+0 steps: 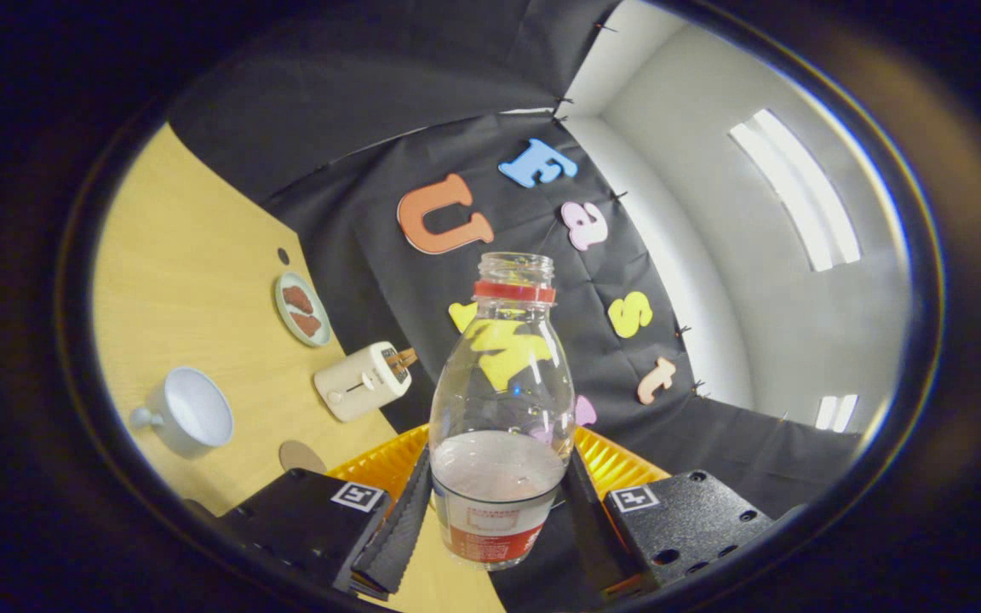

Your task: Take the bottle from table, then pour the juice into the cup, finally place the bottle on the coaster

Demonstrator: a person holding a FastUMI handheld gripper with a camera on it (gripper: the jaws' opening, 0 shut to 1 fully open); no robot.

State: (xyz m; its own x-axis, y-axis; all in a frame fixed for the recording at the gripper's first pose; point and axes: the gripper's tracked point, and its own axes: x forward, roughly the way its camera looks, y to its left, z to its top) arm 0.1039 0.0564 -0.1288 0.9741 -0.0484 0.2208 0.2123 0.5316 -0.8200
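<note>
the gripper [497, 519] is clamping the open bottle [499, 409] between its fingers, tilting it, with the cup [188, 413] well off sideways, so liquid is risking spilling on the table [184, 255].

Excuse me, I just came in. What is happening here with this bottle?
A hand-held gripper is shut on a clear plastic bottle with a red neck ring. The bottle has no cap and holds a little liquid at its bottom. It is lifted and tilted above the wooden table. The white cup stands off to one side with a small round coaster near it; pouring has not begun.
</note>
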